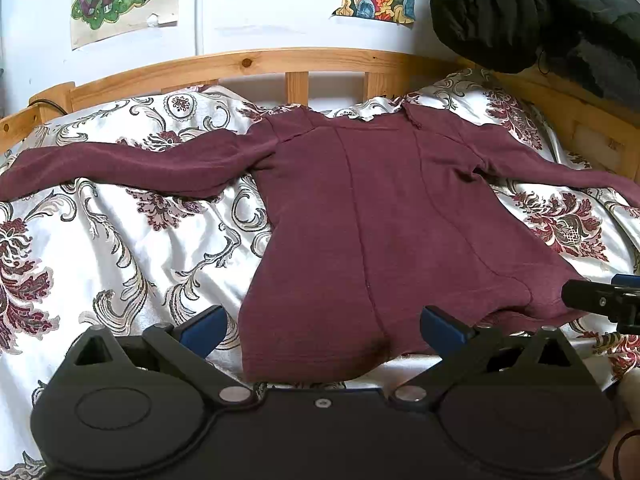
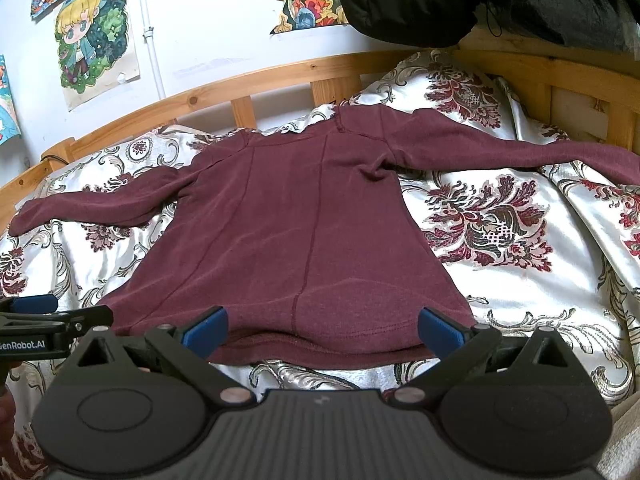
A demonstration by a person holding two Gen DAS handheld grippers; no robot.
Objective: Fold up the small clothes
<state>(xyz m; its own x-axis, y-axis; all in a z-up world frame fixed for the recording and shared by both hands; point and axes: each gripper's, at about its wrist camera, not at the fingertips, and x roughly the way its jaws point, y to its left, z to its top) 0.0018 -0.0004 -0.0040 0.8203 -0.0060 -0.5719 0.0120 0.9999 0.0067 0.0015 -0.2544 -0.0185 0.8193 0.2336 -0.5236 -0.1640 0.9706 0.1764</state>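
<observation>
One maroon long-sleeved knit top (image 1: 352,216) lies flat on the bed's white satin cover with dark red floral print (image 1: 120,248), both sleeves stretched out sideways, neckline toward the wooden slatted bed rail (image 1: 280,62), hem nearest me. Vertical seams run down the body; fabric mostly smooth, slight ripple near the hem.

My left gripper (image 1: 322,322) is spread wide over the hem's left part, empty. My right gripper (image 2: 322,322) is spread wide at the hem's right part, empty.

Black padded jacket (image 1: 520,8) hangs at the far right corner. Cartoon posters (image 2: 94,36) on the white wall.
</observation>
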